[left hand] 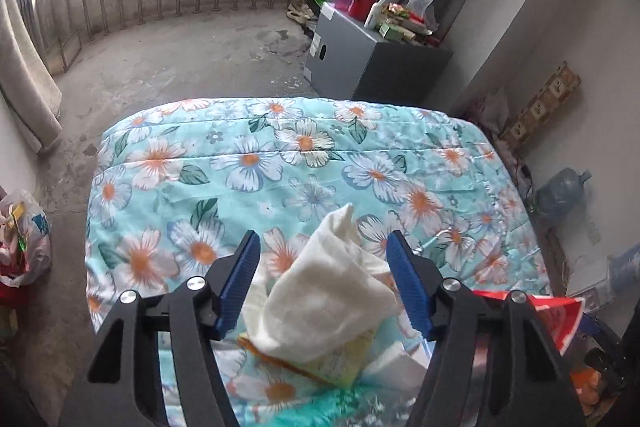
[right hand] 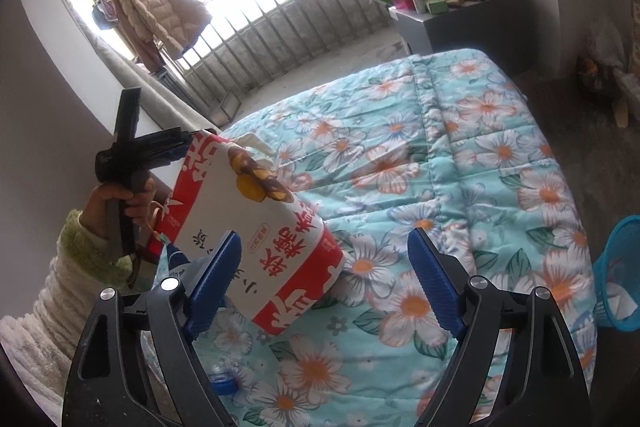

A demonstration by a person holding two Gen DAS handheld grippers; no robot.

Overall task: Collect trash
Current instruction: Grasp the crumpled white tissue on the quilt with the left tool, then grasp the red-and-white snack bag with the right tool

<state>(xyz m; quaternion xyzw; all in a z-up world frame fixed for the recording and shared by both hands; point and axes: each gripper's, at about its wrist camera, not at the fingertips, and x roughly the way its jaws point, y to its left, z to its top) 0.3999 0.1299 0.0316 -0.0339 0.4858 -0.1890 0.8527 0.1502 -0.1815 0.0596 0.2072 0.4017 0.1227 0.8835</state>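
A: Left gripper (left hand: pixel 322 259): what do its jaws hold?
B: Nothing gripped. They stand fairly wide and angle down at the quilt (left hand: pixel 248 163), with a crumpled white tissue (left hand: pixel 332 287) between the blue pads (left hand: pixel 240 283). Neither pad clearly presses on it; the tissue rises from a yellow pack (left hand: pixel 340 359) lying on the quilt.
A: And the right gripper (right hand: pixel 325 259)?
B: Wide open, tilted down over the bed. A red and white bag (right hand: pixel 256 227) stands tilted in front of its left pad, at about ten o'clock from the gap. Whether that pad touches the bag, I cannot tell. The right pad is over bare quilt.
A: Where is the left hand (right hand: pixel 120 203)?
B: In the right wrist view, at nine o'clock, it wraps a dark handle, sleeve (right hand: pixel 60 267) fuzzy, green and white. That gripper reaches behind the bag's top edge.
A: Other trash?
B: A clear bottle with a blue cap (right hand: pixel 224 383) lies at six o'clock below the bag. A blue basket (right hand: pixel 620 275) sits on the floor at three o'clock, beside the bed, with white paper inside.
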